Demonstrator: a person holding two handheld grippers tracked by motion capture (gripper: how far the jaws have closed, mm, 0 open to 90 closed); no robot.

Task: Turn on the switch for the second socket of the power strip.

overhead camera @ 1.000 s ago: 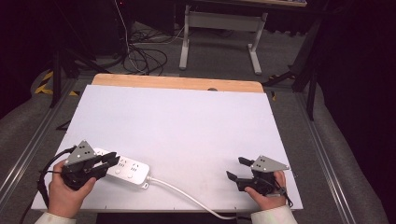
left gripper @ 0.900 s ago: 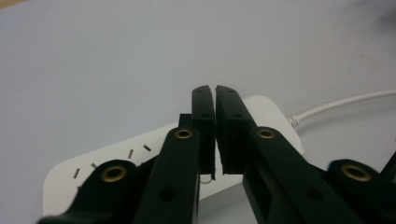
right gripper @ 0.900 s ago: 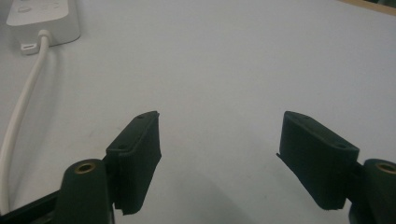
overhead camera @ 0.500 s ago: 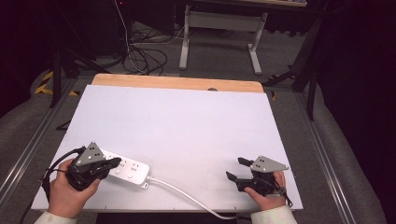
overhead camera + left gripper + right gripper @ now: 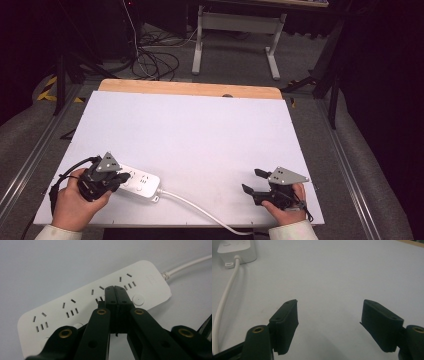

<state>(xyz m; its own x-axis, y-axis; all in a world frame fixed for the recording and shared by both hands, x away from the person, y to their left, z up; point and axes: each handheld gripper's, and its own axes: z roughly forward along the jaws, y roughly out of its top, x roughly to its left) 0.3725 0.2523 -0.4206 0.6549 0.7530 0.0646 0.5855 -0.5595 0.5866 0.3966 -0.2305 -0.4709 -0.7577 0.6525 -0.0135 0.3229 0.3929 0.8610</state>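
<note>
From above my side of the table (image 5: 200,130) the high view looks forward and down, far enough back to take in the whole white top and the dark floor beyond. The camera on my left gripper (image 5: 115,293) looks along its jaws, steeply down and very close onto the power strip (image 5: 75,307). The camera on my right gripper (image 5: 329,315) sits low, looking almost level across the tabletop. It shares the strip's end (image 5: 237,248) and white cable (image 5: 224,297) with the high view, where the strip (image 5: 142,182) lies near left.
</note>
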